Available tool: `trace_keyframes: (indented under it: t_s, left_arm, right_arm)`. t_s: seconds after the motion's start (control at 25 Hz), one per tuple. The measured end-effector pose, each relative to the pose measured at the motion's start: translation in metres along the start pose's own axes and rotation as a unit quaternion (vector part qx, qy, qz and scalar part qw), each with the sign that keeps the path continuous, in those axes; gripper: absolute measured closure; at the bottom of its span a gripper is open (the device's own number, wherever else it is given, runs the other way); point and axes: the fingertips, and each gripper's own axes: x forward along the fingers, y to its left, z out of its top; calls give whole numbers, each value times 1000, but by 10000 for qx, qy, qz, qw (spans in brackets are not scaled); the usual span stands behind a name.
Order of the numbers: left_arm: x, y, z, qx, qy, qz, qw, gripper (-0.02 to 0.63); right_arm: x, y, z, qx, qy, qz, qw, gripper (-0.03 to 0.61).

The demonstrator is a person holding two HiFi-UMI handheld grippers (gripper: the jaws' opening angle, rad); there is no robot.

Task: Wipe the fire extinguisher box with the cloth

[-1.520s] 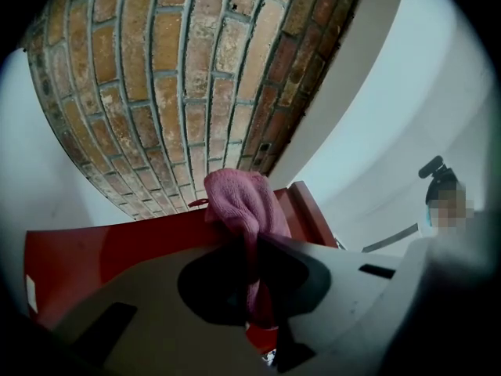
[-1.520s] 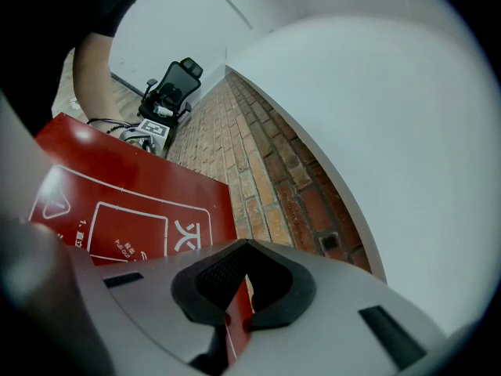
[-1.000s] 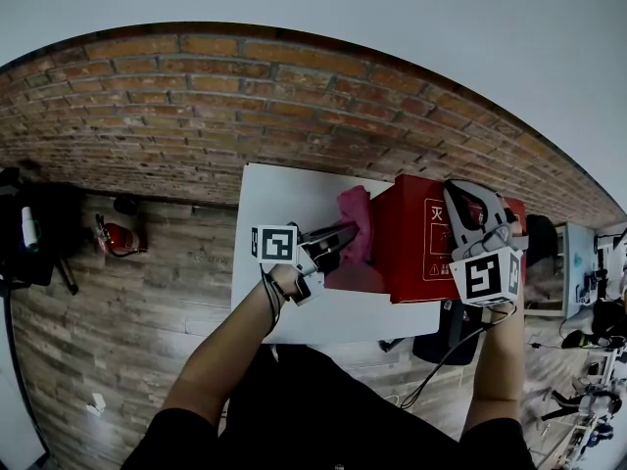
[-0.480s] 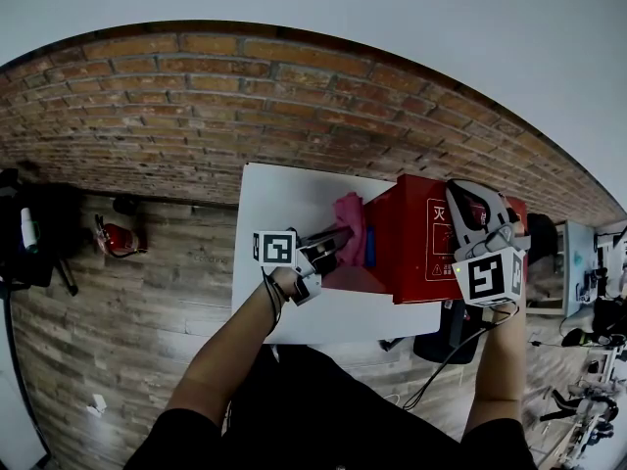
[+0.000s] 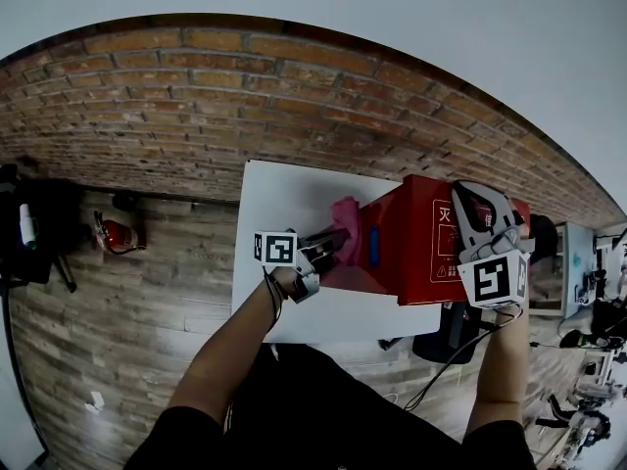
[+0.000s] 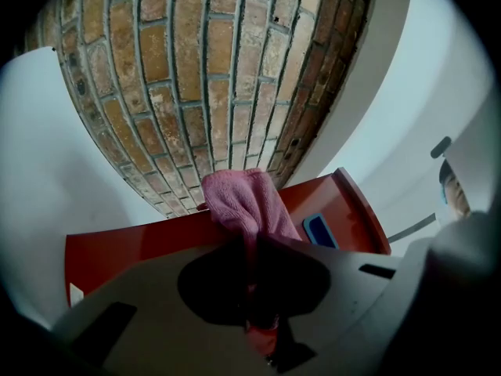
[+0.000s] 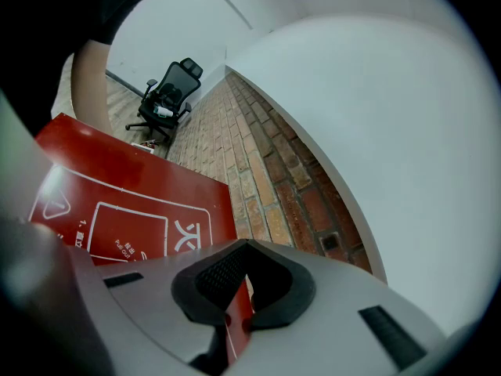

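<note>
Two pairs of tongs are at work: the left tongs (image 5: 337,243) (image 6: 254,245) pinch a bunched pink terry cloth (image 5: 346,225) (image 6: 246,202) and press it on the 9 o'clock end of the red metal fire extinguisher box (image 5: 411,258) (image 6: 133,245) (image 7: 117,202), while the right tongs (image 5: 468,196) (image 7: 235,292) clamp the box's thin edge near its 3 o'clock side. The box sits on the white desk (image 5: 284,194), toward the desk's 3 o'clock edge. Wiping looks begun but mostly left, I judge: the cloth touches only that end, and the white-printed face, smooth and showing no streaks, waits.
</note>
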Motion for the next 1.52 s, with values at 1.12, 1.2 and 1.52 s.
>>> trace_keyframes:
  t_s: [1.12, 1.2, 1.52]
  left_arm:
    - [-19, 70, -17, 242, 151, 790, 9965, 543]
    - [-21, 75, -18, 256, 157, 878, 9957, 543]
    - [-28, 103, -25, 353, 242, 1330, 9902, 543]
  right_arm:
    - [2, 2, 0, -15, -17, 51, 10000, 558]
    - [2, 2, 0, -19, -26, 61, 10000, 558]
    - [1, 2, 0, -9, 5, 61, 10000, 558]
